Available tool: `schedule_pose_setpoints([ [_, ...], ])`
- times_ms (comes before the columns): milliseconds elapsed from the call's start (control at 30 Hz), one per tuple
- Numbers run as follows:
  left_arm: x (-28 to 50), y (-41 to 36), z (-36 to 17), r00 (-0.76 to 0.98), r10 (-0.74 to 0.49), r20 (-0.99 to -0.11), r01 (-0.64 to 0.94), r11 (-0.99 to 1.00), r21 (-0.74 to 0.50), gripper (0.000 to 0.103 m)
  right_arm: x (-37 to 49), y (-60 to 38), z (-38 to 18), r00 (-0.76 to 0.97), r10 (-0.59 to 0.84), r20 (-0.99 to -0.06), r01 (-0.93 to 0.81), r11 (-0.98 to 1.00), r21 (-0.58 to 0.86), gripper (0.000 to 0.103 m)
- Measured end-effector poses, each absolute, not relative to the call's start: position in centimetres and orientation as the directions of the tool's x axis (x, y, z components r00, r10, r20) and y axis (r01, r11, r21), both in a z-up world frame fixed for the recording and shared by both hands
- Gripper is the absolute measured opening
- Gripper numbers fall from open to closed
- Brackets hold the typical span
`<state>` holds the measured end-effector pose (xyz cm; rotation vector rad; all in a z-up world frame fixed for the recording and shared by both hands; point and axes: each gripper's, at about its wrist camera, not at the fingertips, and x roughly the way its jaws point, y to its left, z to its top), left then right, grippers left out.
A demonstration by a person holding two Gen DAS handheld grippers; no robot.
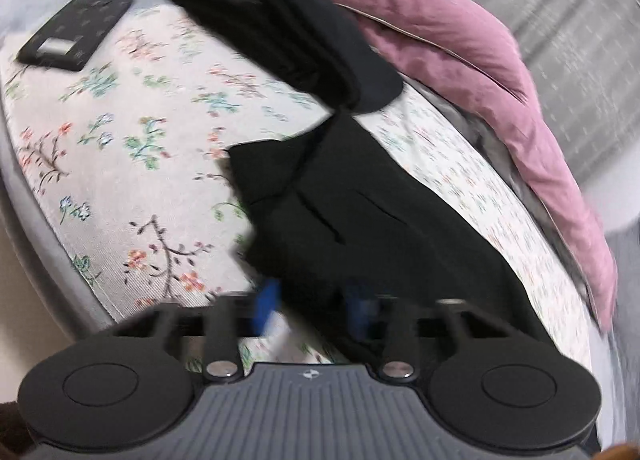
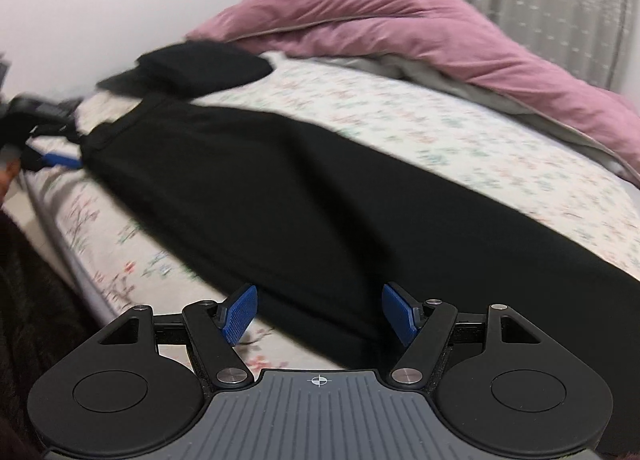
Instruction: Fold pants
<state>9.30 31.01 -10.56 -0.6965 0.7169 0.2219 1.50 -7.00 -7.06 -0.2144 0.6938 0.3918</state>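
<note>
Right gripper (image 2: 319, 314) hangs with jaws apart, black pants (image 2: 320, 196) lying between its blue pads untouched. The left gripper (image 1: 316, 304) is blurred; whether it grips the cloth, I can't tell. Pants stretch across the floral bedsheet (image 2: 460, 132); pink duvet (image 2: 400, 20) beyond.

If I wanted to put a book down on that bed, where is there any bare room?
The widest bare stretch of flowered sheet lies between the dark phone and the black pants. A narrower strip runs between the pants and the pink quilt. It is crowded by the folded black clothes beside the quilt.
</note>
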Motion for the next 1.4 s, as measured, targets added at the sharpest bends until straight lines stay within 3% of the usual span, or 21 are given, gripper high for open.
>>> schedule_pose_setpoints([
  [67, 8.8, 31.2, -10.1, 0.775, -0.032, -0.631, -0.404, 0.743, -0.534, 0.04, 1.3, -6.4, -7.5, 0.689, 0.274, -0.671, -0.434, 0.897, -0.079, 0.07],
  [267, 8.1, 31.0, -5.9, 0.857, 0.102, -0.505, -0.366, 0.811, -0.457, 0.038, 0.7, -6.2, -7.3, 0.687, 0.267, -0.676, -0.444, 0.891, -0.1, 0.07],
  [333, 8.9, 31.6, -5.9, 0.832, 0.122, -0.541, -0.394, 0.816, -0.422, 0.038, 0.8, -6.6, -7.2, 0.685, 0.27, -0.677, -0.441, 0.893, -0.089, 0.07],
  [433, 10.4, 32.4, -7.6, 0.716, 0.16, -0.68, -0.494, 0.805, -0.33, 0.039, 1.1, -7.0, -7.3, 0.68, 0.269, -0.682, -0.431, 0.899, -0.074, 0.07],
  [500, 11.1, 32.5, -8.8, 0.645, 0.178, -0.743, -0.526, 0.809, -0.263, 0.061, 1.3, -7.2, -7.4, 0.673, 0.27, -0.689, -0.429, 0.901, -0.066, 0.07],
  [533, 10.7, 32.4, -8.8, 0.646, 0.192, -0.738, -0.529, 0.81, -0.252, 0.063, 1.3, -7.3, -7.4, 0.671, 0.27, -0.691, -0.43, 0.901, -0.066, 0.07],
  [600, 9.8, 32.2, -8.0, 0.648, 0.241, -0.722, -0.553, 0.801, -0.229, 0.078, 1.3, -7.4, -7.4, 0.671, 0.264, -0.692, -0.431, 0.899, -0.075, 0.07],
  [733, 8.3, 30.3, -5.3, 0.693, 0.323, -0.644, -0.55, 0.815, -0.183, 0.08, 1.6, -7.8, -6.9, 0.674, 0.263, -0.69, -0.433, 0.898, -0.08, 0.07],
  [967, 10.0, 27.1, -1.8, 0.768, 0.314, -0.558, -0.437, 0.894, -0.098, 0.08, 4.1, -7.5, -6.1, 0.683, 0.253, -0.685, -0.44, 0.891, -0.11, 0.075],
  [1033, 10.8, 25.9, -1.2, 0.801, 0.245, -0.547, -0.357, 0.928, -0.108, 0.08, 4.8, -7.4, -6.0, 0.685, 0.254, -0.683, -0.434, 0.895, -0.102, 0.075],
  [1167, 14.9, 22.7, -2.7, 0.781, -0.119, -0.613, -0.045, 0.968, -0.246, 0.079, 7.2, -7.1, -5.8, 0.676, 0.279, -0.682, -0.434, 0.899, -0.063, 0.075],
  [1233, 17.2, 21.0, -4.5, 0.739, -0.24, -0.63, 0.071, 0.957, -0.282, 0.071, 8.6, -6.9, -5.9, 0.67, 0.286, -0.685, -0.426, 0.904, -0.039, 0.075],
  [1300, 19.2, 19.5, -6.3, 0.693, -0.3, -0.655, 0.138, 0.948, -0.287, 0.063, 9.9, -6.9, -5.9, 0.662, 0.298, -0.687, -0.414, 0.91, -0.005, 0.075],
  [1400, 21.7, 19.0, -8.7, 0.661, -0.316, -0.681, 0.15, 0.944, -0.293, 0.062, 11.7, -7.4, -6.3, 0.64, 0.321, -0.698, -0.401, 0.915, 0.053, 0.075],
])
